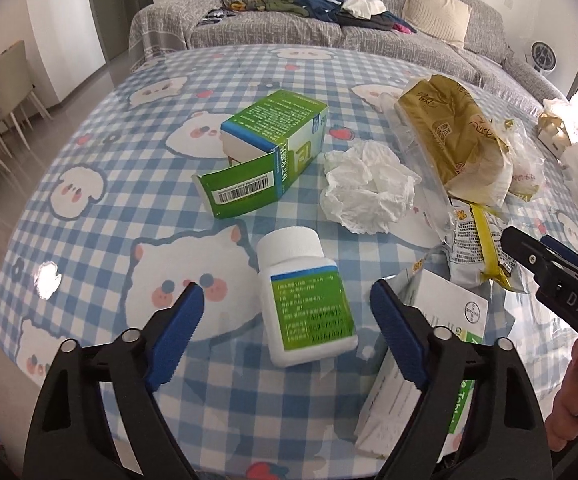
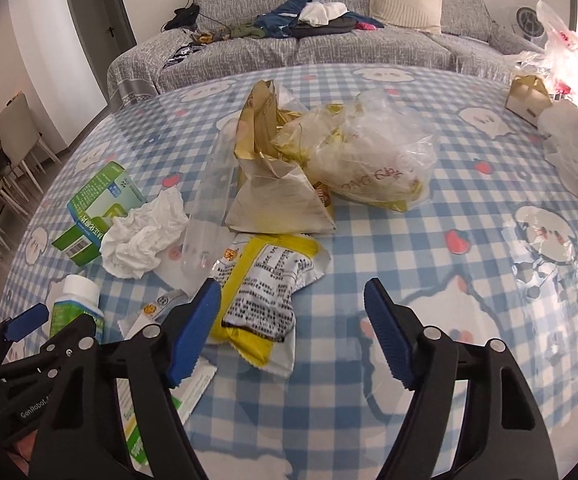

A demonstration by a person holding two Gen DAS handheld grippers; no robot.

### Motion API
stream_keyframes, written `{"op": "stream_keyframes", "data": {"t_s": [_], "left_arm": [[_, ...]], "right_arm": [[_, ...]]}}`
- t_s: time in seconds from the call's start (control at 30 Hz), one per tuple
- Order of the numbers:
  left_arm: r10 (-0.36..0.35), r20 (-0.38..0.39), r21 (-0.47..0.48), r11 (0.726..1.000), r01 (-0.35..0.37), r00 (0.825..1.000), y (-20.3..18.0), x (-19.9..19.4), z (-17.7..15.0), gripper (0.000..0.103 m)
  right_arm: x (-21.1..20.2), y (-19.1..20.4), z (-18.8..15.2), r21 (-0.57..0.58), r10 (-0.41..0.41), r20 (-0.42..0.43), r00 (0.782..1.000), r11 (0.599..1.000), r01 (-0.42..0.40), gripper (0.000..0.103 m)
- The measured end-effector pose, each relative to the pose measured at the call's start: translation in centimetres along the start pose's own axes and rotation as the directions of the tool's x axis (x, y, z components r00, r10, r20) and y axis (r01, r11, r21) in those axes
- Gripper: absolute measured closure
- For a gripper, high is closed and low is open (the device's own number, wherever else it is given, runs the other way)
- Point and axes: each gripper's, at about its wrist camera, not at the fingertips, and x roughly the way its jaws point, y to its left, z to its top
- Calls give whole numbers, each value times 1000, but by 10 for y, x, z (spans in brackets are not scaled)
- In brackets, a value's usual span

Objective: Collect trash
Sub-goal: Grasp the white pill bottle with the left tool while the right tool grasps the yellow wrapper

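The white pill bottle [image 1: 303, 294] lies on the checked table [image 1: 109, 208], its long axis pointing away, cap far. The left gripper [image 1: 287, 314] stands open around it, holding nothing. The right gripper [image 2: 293, 320], open and empty, is farther, beside the yellow snack wrapper [image 2: 265, 284].

We are in a home living room: a long grey patterned fabric sofa [image 2: 329, 40] strewn with a heap of dark and white clothes [image 2: 309, 16], a cream knitted cushion [image 2: 405, 0], pale dining chairs [image 2: 5, 152] and a blue-and-white checked cartoon tablecloth [image 2: 389, 240].
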Motion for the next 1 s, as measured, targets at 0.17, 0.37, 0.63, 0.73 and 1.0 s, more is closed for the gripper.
{"op": "stream_keyframes", "data": {"t_s": [0.17, 0.37, 0.63, 0.73, 1.0], "left_arm": [[-10, -22, 8, 1000, 11, 1000, -2, 11, 2, 38], [-33, -49, 11, 999, 34, 998, -5, 19, 2, 58], [-46, -44, 4, 999, 46, 998, -6, 20, 2, 63], [-49, -43, 4, 999, 50, 998, -5, 19, 0, 63], [-49, -34, 4, 999, 49, 998, -3, 14, -3, 63]], "right_arm": [[15, 1, 4, -3, 4, -22, 1000, 1000, -4, 40], [23, 6, 5, -19, 7, -46, 999, 1000, -8, 54], [28, 6, 3, -8, 29, -77, 997, 1000, -30, 72], [27, 4, 2, 0, 39, -77, 996, 999, -39, 76], [25, 6, -1, -6, 39, -59, 998, 999, -39, 86]]}}
